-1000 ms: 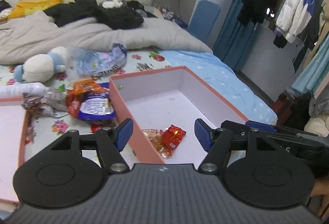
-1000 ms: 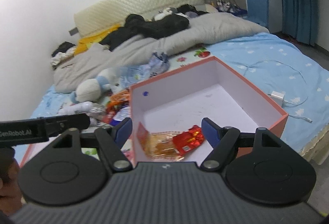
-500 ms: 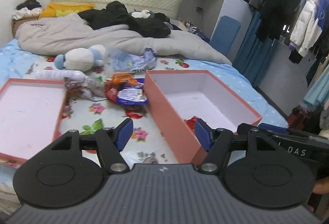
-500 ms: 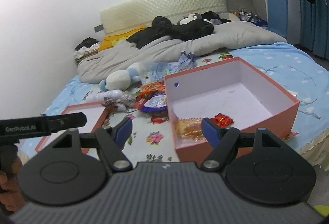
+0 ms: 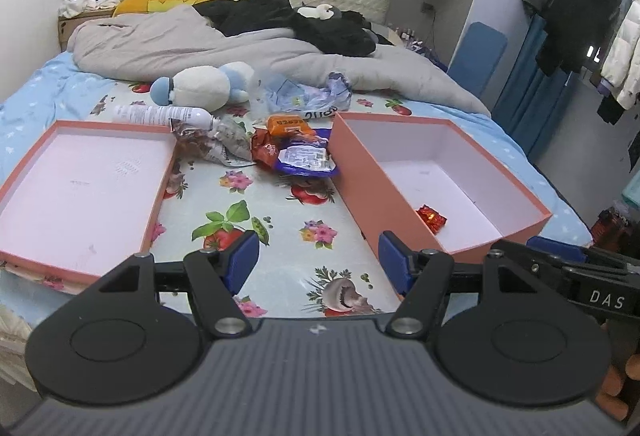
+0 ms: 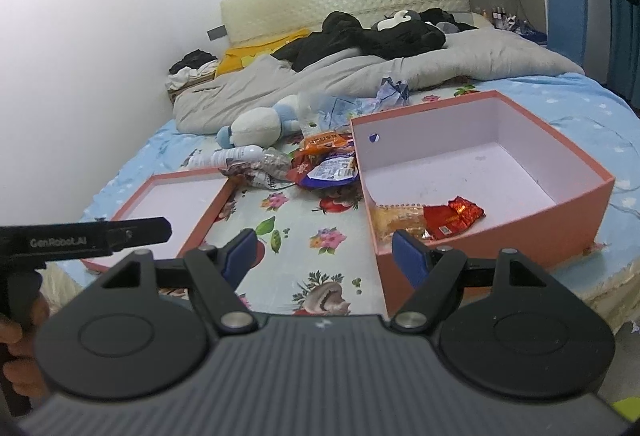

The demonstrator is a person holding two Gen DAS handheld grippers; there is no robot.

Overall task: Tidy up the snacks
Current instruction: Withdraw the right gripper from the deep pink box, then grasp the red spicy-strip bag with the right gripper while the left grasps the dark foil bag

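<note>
On the bed (image 5: 280, 236), a deep box (image 6: 560, 204) sits as landmark. Left of it, well apart, lies its lid (image 5: 80, 188). Between box and lid, at the far end, snack packs (image 5: 296, 152) lie heaped. Inside the box's near corner rest a bun pack (image 6: 398, 218) and a red packet (image 6: 456, 214), touching. Near the box, both left tongs (image 5: 318, 264) and right tongs (image 6: 324, 258) gape wide, holding nothing.

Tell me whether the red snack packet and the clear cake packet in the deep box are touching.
Touching. The right wrist view shows the red snack packet overlapping the clear cake packet's end on the deep box floor, no gap between.
</note>
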